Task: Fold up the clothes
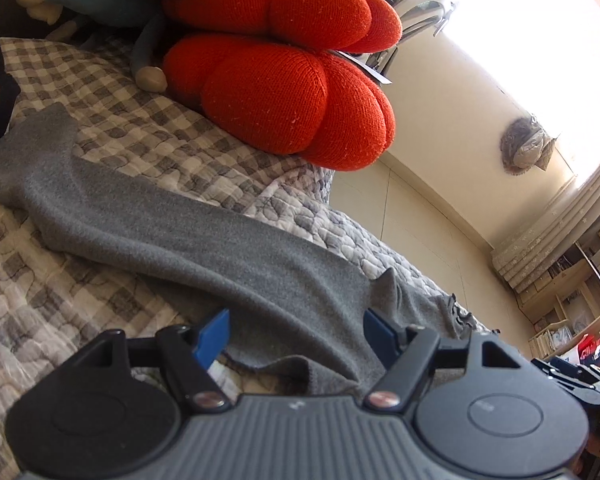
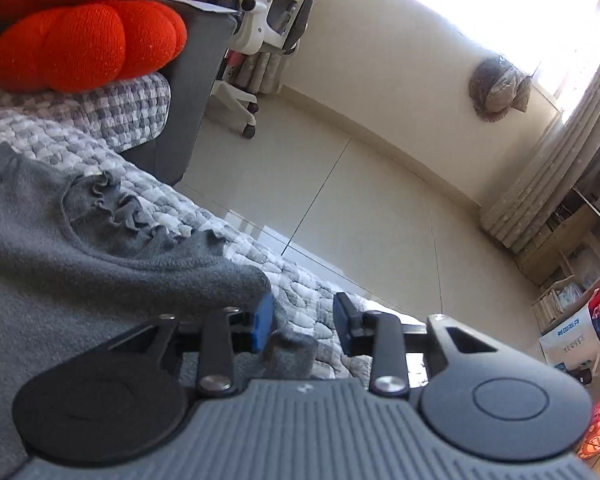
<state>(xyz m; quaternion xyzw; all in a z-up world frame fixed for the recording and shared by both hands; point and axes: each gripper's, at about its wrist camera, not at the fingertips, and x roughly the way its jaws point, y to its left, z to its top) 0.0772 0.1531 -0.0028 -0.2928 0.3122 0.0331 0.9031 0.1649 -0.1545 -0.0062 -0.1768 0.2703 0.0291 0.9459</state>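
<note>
Grey garment lies spread along the checked quilt, one long part reaching up-left toward the red knitted cushions – flat, likely laid out for folding. Left gripper: jaws apart, cloth between them, pads not pressing. Right gripper: jaws apart at the ruffled neckline end, left pad at the cloth's edge, nothing clamped – probably lining up for a corner pinch

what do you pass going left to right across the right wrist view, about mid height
grey garment → its ruffled edge → checked quilt → pale tiled floor → bunched curtain → shelves
</note>
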